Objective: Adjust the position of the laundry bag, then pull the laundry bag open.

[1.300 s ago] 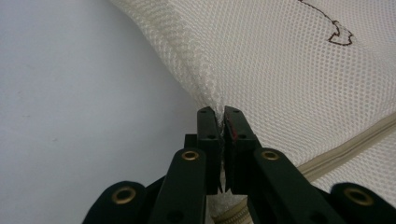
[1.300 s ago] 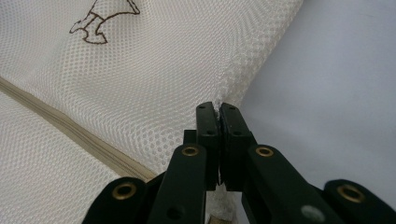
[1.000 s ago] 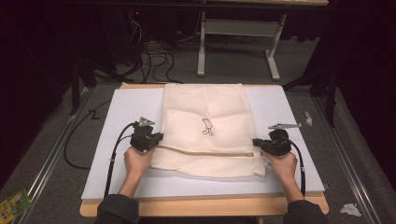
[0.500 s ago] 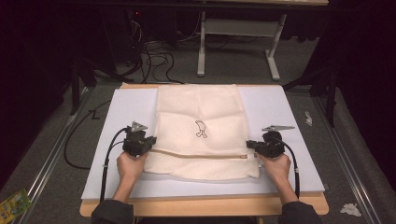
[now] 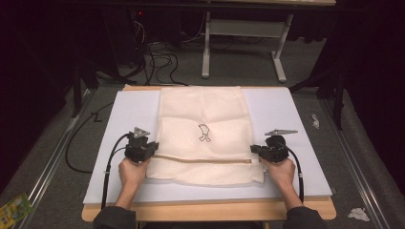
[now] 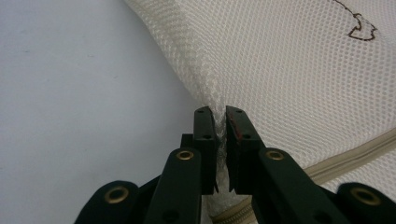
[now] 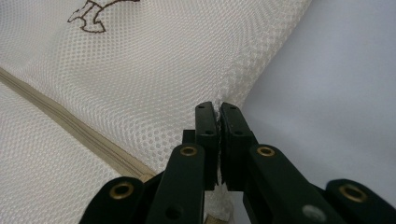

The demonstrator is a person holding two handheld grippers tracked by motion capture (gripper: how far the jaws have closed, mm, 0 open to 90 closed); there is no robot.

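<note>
A cream mesh bag [image 5: 205,136] lies flat mid-table, its near part folded over along the zip. The left gripper [image 6: 220,122], jaws just easing, and the right gripper [image 7: 218,117] pinch its side edges; more folding likely remains.

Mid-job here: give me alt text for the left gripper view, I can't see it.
The left gripper has its two black jaws pinched on the side edge of a cream mesh bag, with a beige zipper at lower right. White table surface lies at left.
</note>
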